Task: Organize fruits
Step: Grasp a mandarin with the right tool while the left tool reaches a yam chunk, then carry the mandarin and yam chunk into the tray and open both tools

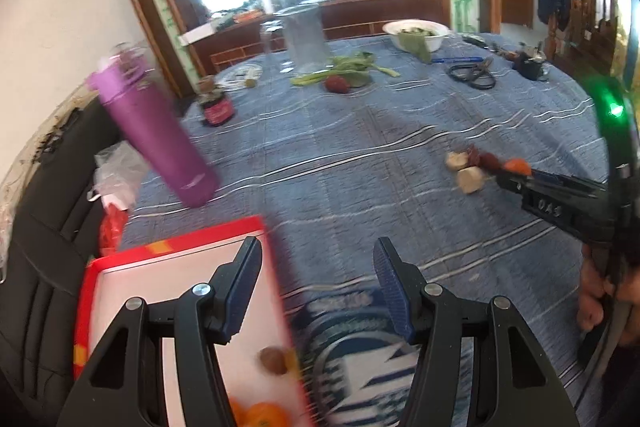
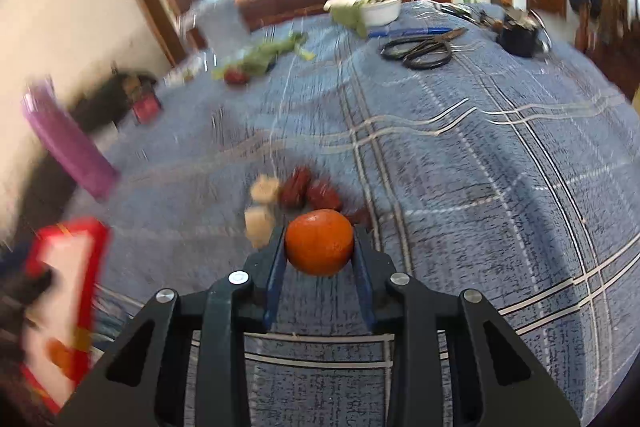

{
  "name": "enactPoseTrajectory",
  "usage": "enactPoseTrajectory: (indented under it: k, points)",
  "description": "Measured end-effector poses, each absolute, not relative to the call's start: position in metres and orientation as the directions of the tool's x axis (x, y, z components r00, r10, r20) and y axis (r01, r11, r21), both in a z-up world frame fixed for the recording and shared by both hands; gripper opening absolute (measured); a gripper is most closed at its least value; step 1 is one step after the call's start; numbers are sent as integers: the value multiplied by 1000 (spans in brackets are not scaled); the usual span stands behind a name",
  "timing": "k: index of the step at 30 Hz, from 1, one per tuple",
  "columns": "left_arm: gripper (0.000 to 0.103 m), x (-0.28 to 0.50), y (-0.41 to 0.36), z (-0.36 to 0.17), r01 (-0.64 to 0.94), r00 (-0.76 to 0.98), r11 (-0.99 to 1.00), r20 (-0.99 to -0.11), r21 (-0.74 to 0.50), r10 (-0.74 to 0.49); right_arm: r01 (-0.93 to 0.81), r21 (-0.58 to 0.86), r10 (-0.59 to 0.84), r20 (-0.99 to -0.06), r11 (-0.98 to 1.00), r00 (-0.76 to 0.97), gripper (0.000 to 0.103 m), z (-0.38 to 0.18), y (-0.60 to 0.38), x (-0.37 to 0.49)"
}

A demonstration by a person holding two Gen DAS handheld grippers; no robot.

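My right gripper [image 2: 319, 242] is shut on an orange tangerine [image 2: 319, 247], held just above the blue plaid tablecloth [image 2: 460, 187]. Right behind it lie a few red dates [image 2: 308, 193] and two pale cut chunks [image 2: 262, 205]. From the left wrist view that same right gripper [image 1: 516, 173] reaches in from the right with the tangerine [image 1: 517, 166] at its tip. My left gripper [image 1: 318, 291] stands open and holds nothing, over the right edge of a red-rimmed white box [image 1: 132, 267]. Inside the box lie tangerines [image 1: 264, 415] and a brown round fruit [image 1: 274, 360].
A purple bottle [image 1: 156, 135] stands left of the box. Farther back are a dark jar [image 1: 218, 107], a strawberry [image 1: 337, 83] on green leaves, a clear container [image 1: 304, 39], a white bowl [image 1: 416, 33], scissors [image 1: 472, 73] and a pen. A hand [image 1: 596, 291] grips the right tool.
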State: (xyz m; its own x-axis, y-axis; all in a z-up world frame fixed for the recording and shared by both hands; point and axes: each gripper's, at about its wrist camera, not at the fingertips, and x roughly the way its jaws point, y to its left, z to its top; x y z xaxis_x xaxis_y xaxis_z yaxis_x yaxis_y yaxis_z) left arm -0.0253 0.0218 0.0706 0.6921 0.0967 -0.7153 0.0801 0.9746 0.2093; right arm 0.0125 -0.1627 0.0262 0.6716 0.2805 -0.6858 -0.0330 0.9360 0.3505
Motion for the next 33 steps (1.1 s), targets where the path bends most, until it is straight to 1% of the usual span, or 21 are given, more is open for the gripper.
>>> enactPoseTrajectory:
  k: [2,6,12,14,15,16,18,19,20,21,27,33]
  points:
    - [58,-13,3,65,106,682,974,-727,199,75,-2,436,310,-638,900,705,33,34,-181,9]
    - [58,13,-31,51,159,647,978,-762,138,2,73,493,266,-581,867,770,34,47,-209,2]
    - [58,52,-73,25,171,596,980,-803,100,-22,146,555,257,-583,819,771,34,45,-236,5]
    - [57,64,-82,14,156,576,982,-817,109,-1,144,566,262,-573,812,776,33,47,-238,4]
    - [56,68,-83,10,147,565,984,-825,101,1,140,570,267,-569,809,778,33,47,-239,3]
    - [49,70,-84,7,141,554,986,-833,90,-3,136,573,270,-565,808,780,33,47,-239,2]
    - [44,77,-87,1,136,547,987,-837,80,-8,121,573,283,-563,811,776,33,48,-237,3]
    - [36,78,-89,1,138,559,987,-829,83,-8,115,572,289,-565,812,773,33,48,-235,4]
    - [31,79,-90,1,147,557,987,-830,68,-25,109,568,292,-567,815,770,33,47,-233,5]
    - [21,81,-90,1,153,551,987,-833,48,-45,104,561,294,-572,821,766,33,47,-231,5]
    - [21,70,-84,6,176,564,983,-824,53,-56,97,540,276,-566,836,777,33,47,-230,3]
    - [21,32,-60,45,172,643,982,-764,72,-56,70,506,260,-553,860,792,34,51,-224,1]
